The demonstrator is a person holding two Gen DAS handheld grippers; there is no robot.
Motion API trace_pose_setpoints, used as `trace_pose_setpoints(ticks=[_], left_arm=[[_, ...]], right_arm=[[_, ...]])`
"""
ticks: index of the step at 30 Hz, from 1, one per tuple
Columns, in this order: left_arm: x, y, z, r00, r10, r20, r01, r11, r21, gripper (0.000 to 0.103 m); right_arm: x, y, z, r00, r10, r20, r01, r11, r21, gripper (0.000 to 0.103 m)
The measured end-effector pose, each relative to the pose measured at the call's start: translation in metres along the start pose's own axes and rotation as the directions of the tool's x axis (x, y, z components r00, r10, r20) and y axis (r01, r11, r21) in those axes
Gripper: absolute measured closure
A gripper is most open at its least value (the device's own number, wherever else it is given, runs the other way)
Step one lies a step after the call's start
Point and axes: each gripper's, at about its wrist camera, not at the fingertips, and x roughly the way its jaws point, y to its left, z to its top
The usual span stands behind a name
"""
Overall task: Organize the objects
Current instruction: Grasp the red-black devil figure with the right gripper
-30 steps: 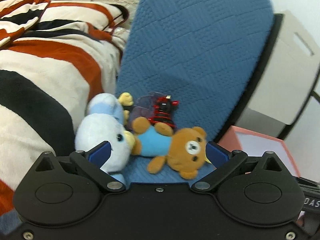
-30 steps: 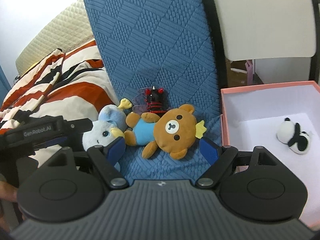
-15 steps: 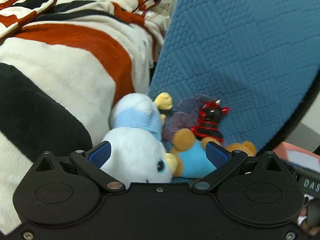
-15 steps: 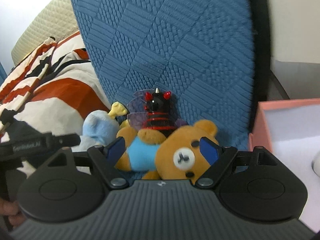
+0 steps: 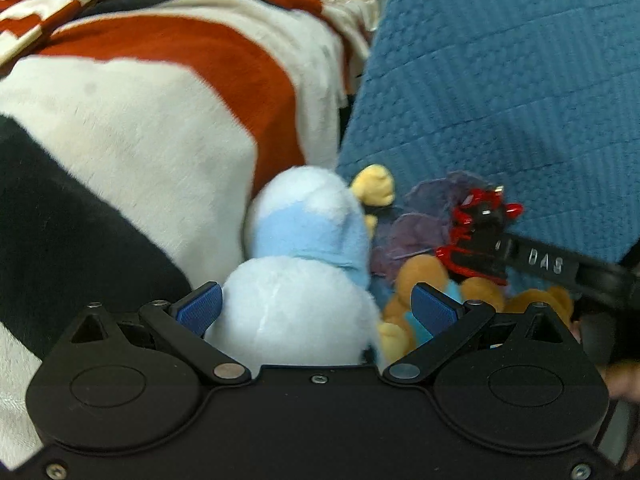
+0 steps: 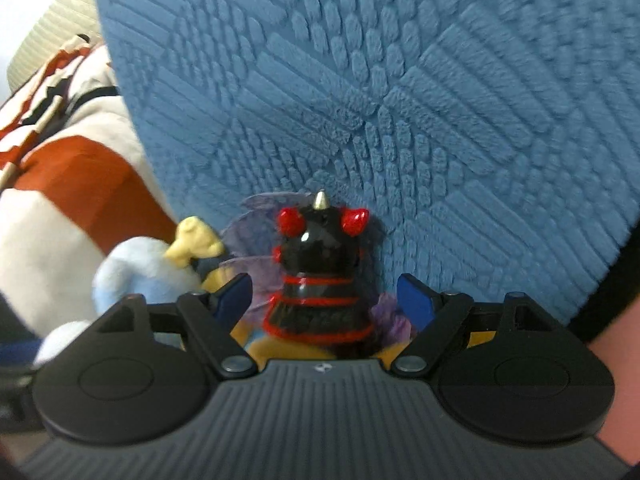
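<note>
A white and pale blue plush bird (image 5: 304, 272) lies on the blue seat, between the open jaws of my left gripper (image 5: 316, 308). A black and red horned figure with purple wings (image 6: 318, 280) stands against the blue quilted chair back (image 6: 360, 100), between the open jaws of my right gripper (image 6: 324, 300). It also shows in the left wrist view (image 5: 478, 236). A brown teddy bear in a blue shirt (image 5: 424, 284) lies under and beside the figure, mostly hidden. The bird's yellow foot (image 6: 192, 244) shows in the right wrist view.
A striped red, white and black blanket (image 5: 140, 128) is piled to the left of the chair. The right gripper's body (image 5: 560, 268) crosses the right side of the left wrist view. A pink box edge (image 6: 616, 380) sits at the lower right.
Both grippers have moved forward and closer to the toys. The left now straddles the plush bird; the right now straddles the horned figure, with the bear dropped out of its view.
</note>
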Motion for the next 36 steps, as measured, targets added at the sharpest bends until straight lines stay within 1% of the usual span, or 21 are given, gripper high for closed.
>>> trace_pose_setpoints(ticks=[3, 4, 7, 11, 12, 15, 17, 22, 29, 30, 32, 36], left_arm=[[0.008, 0.009, -0.001, 1.0, 0.003, -0.021, -0.004, 0.999, -0.034, 0.002], [0.011, 0.01, -0.002, 1.0, 0.005, -0.027, -0.006, 0.999, -0.039, 0.002], [0.019, 0.008, -0.001, 0.999, 0.038, -0.031, -0.038, 0.999, -0.012, 0.0], [0.027, 0.001, -0.001, 0.997, 0.069, -0.031, -0.068, 0.997, 0.021, 0.0], [0.028, 0.001, -0.001, 0.997, 0.074, -0.032, -0.073, 0.997, 0.026, 0.0], [0.03, -0.001, -0.002, 0.996, 0.09, -0.029, -0.089, 0.995, 0.046, 0.001], [0.03, -0.002, -0.004, 0.995, 0.097, -0.025, -0.096, 0.994, 0.05, 0.001], [0.025, -0.002, -0.009, 0.996, 0.085, -0.023, -0.084, 0.996, 0.031, 0.001], [0.021, 0.002, -0.013, 0.997, 0.073, -0.025, -0.073, 0.997, -0.021, 0.001], [0.021, 0.002, -0.015, 0.996, 0.09, -0.017, -0.091, 0.995, -0.044, 0.0], [0.02, 0.001, -0.017, 0.995, 0.096, -0.009, -0.096, 0.994, -0.044, 0.0], [0.02, 0.002, -0.02, 0.996, 0.085, -0.003, -0.086, 0.994, -0.063, 0.0]], right_arm=[[0.018, -0.003, 0.005, 1.0, -0.001, -0.012, 0.002, 1.0, 0.018, 0.023], [0.024, -0.004, 0.007, 1.0, -0.004, -0.018, 0.005, 1.0, 0.027, 0.025], [0.036, -0.005, 0.01, 1.0, 0.004, -0.026, -0.002, 0.999, 0.041, 0.026], [0.046, -0.002, 0.011, 1.0, 0.0, -0.028, 0.001, 1.0, 0.03, 0.027], [0.048, -0.001, 0.01, 0.999, 0.003, -0.035, -0.002, 1.0, 0.031, 0.029], [0.053, 0.001, 0.008, 0.998, 0.016, -0.057, -0.015, 0.999, 0.03, 0.04], [0.051, 0.003, 0.008, 0.999, 0.008, -0.054, -0.007, 1.0, 0.021, 0.04], [0.038, 0.011, 0.008, 0.999, -0.015, -0.032, 0.015, 1.0, -0.019, 0.04], [-0.003, 0.011, 0.016, 0.999, -0.019, 0.028, 0.021, 0.998, -0.065, 0.04], [-0.01, 0.01, 0.015, 0.999, -0.023, 0.036, 0.026, 0.997, -0.071, 0.04], [-0.023, 0.005, 0.014, 0.999, -0.026, 0.048, 0.03, 0.997, -0.077, 0.04], [-0.052, 0.001, 0.005, 0.997, -0.032, 0.064, 0.037, 0.996, -0.085, 0.04]])
